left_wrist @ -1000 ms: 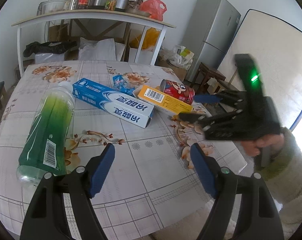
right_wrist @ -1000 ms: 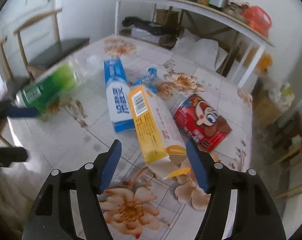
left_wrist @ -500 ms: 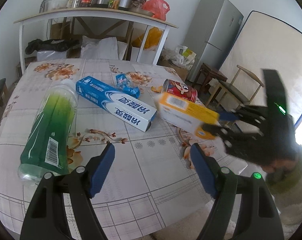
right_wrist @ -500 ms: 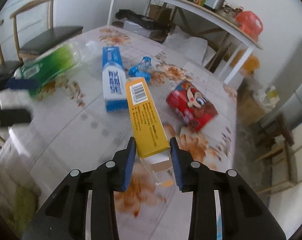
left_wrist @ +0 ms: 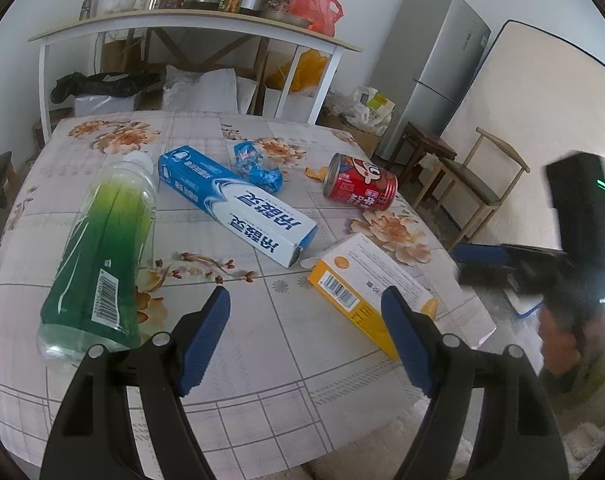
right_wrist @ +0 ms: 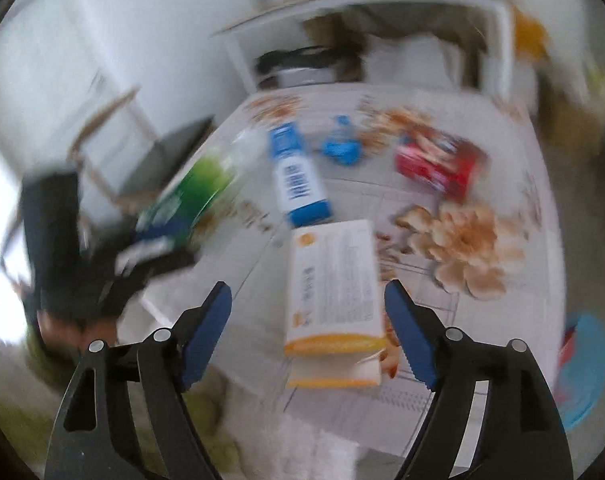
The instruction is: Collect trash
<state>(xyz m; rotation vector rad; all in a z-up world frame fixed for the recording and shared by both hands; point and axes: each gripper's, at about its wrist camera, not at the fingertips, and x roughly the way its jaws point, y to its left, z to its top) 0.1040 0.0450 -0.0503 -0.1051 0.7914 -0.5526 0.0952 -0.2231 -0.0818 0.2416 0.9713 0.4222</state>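
Note:
A yellow and white carton lies on the floral table near its front right edge; it also shows in the right wrist view, blurred. A green bottle, a blue and white toothpaste box, a blue wrapper and a red can lie further back. My left gripper is open above the front of the table. My right gripper is open and empty, just behind the carton; it shows off the table's right edge in the left wrist view.
A white shelf table with jars and a pot stands behind. A grey fridge and wooden chairs stand at the right. Another chair stands at the table's left. A blue bin shows at the far right.
The right gripper held the yellow carton lifted half a second ago; it has opened and pulled back off the table's edge. The carton now lies nearer the front right edge. The left gripper barely moved.

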